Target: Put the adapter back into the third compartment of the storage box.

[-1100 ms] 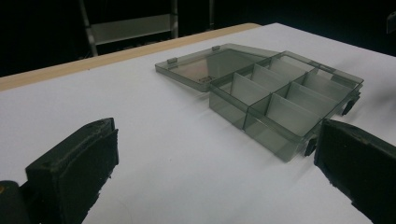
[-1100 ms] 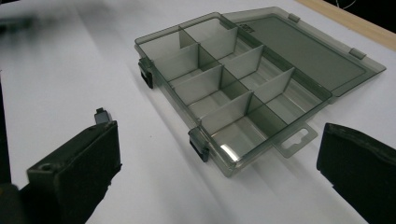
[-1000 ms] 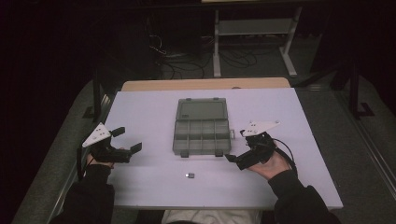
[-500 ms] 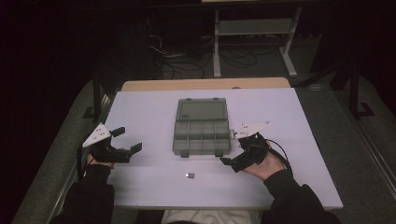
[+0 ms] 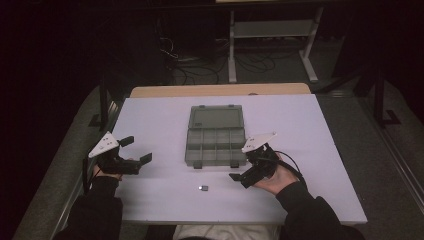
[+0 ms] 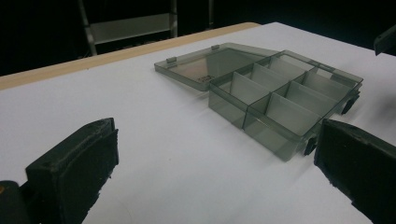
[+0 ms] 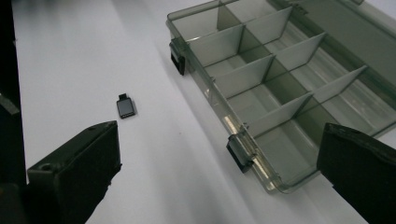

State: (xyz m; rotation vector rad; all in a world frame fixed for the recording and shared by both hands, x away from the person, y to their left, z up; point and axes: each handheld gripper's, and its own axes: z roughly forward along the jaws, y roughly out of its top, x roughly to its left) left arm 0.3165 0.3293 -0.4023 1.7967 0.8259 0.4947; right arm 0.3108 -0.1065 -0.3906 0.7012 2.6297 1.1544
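A: We see a small black adapter (image 5: 203, 188) lying flat on the white bench (image 5: 310, 150), just in front of the near edge of the grey compartment box (image 5: 216, 145). Where is our right claw (image 5: 241, 180) against it?

B: To the adapter's right and near it, but apart. Its jaws stand wide open and hold nothing. In the right gripper view the adapter (image 7: 125, 107) lies above the left jaw, nearer that jaw than the other, and bare bench shows between them

A: And the box in that view?

B: The compartment box (image 7: 280, 88) runs across the upper right, its dividers upright, every cell we can see into empty. Two black latches hang on its near wall, and the right jaw stands before its near corner

A: The lid?

B: Thrown open and lying flat behind the box, away from us, as the high view shows

A: Now our left claw (image 5: 136, 151)

B: It sits well apart at the left side of the bench, far from the adapter, jaws spread wide and empty too. In the left gripper view the compartment box (image 6: 280, 100) lies ahead and to the right, with the right jaw close to its near corner in the picture. We cannot tell whether they touch

A: So the adapter touches neither claw?

B: Neither. It lies alone on the bench between box and bench edge, closer to our right claw than to our left
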